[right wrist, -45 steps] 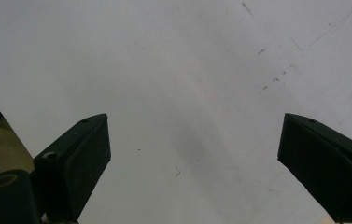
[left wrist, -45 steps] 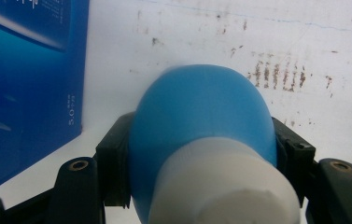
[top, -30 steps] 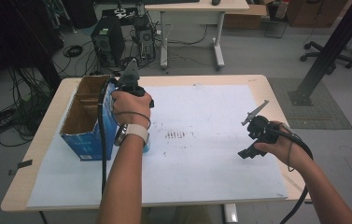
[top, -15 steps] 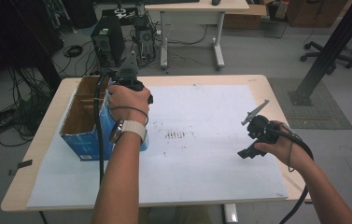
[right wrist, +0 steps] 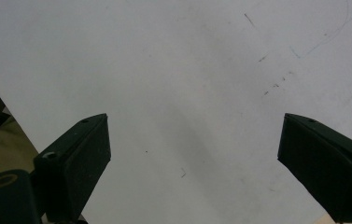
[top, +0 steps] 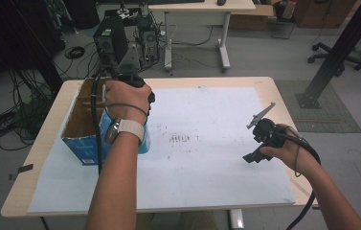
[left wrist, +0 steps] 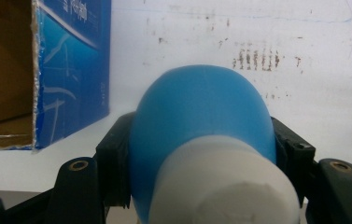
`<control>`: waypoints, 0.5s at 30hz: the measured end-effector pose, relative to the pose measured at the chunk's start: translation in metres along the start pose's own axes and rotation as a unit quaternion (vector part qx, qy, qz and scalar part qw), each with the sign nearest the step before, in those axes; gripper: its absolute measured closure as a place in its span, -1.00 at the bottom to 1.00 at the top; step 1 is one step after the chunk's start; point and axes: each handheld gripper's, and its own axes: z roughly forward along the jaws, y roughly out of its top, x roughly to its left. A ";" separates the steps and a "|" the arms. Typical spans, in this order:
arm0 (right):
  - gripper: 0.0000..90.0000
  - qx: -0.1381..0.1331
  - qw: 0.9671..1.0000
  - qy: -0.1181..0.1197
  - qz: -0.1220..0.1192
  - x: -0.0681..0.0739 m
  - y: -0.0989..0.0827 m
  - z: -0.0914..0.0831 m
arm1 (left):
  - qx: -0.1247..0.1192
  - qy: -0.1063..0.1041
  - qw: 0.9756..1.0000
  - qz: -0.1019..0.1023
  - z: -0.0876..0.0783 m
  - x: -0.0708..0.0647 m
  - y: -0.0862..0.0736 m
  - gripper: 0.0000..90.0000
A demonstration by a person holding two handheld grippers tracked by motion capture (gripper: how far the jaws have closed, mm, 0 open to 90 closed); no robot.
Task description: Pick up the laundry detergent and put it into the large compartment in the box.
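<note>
Blue-and-white bulb [left wrist: 201,140] between clamped jaws, beside box edge [left wrist: 36,79].

i see my left gripper [top: 129,72] raised beside the open blue box [top: 88,125]; right gripper [top: 260,139] rests low over white paper [top: 216,158].

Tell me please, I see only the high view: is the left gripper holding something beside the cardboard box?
Observer: Yes. In the left gripper view, the left gripper is shut on a blue bulb with a white end.
Operator: Is the bulb inside the box?
Observer: No. The blue cardboard box stands beside it, over the white sheet.
Operator: And the right gripper?
Observer: The right gripper is open, with nothing between its jaws, over bare white sheet.
</note>
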 end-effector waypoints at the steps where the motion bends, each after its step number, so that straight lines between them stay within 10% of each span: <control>1: -0.79 0.000 1.000 0.000 0.000 0.000 0.000 0.000 | -0.001 -0.001 1.000 0.000 -0.002 0.000 0.000 -0.17; 15: -0.79 -0.001 1.000 -0.001 -0.002 0.000 0.002 -0.002 | -0.012 -0.006 1.000 0.021 -0.027 0.004 0.002 -0.17</control>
